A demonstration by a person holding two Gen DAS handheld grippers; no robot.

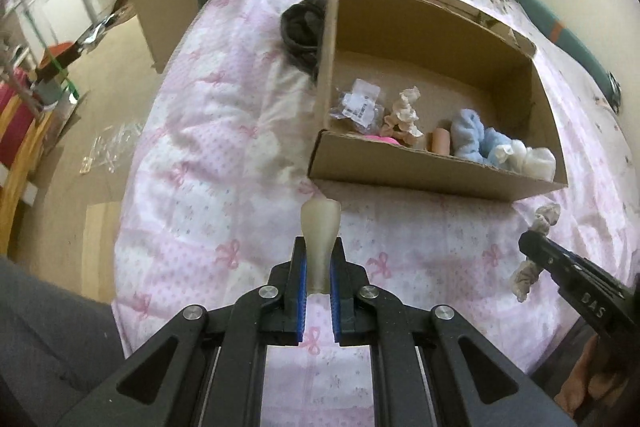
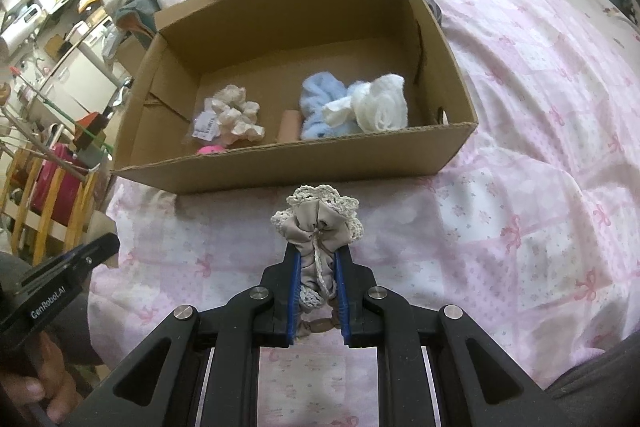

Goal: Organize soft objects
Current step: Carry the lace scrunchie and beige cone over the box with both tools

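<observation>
My left gripper [image 1: 319, 247] is shut on a pale, translucent soft tube [image 1: 320, 227] that sticks up past its fingertips, above the pink bedspread in front of the cardboard box [image 1: 432, 171]. My right gripper [image 2: 318, 255] is shut on a grey scrunchie with a cream lace edge [image 2: 318, 217], also just short of the box's [image 2: 280, 167] near wall. In the left wrist view that scrunchie [image 1: 536, 247] hangs from the right gripper [image 1: 532, 247] at the right edge. Inside the box lie a cream scrunchie [image 2: 236, 117], a blue fluffy cloth [image 2: 320, 103] and a white cloth [image 2: 382, 103].
The box also holds a small packet [image 1: 356, 103], a pink item [image 2: 210, 149] and a peach tube [image 2: 289, 125]. A black garment [image 1: 300, 27] lies against the box's left outer wall. The bed's left edge drops to a floor with shelves and clutter [image 1: 48, 87].
</observation>
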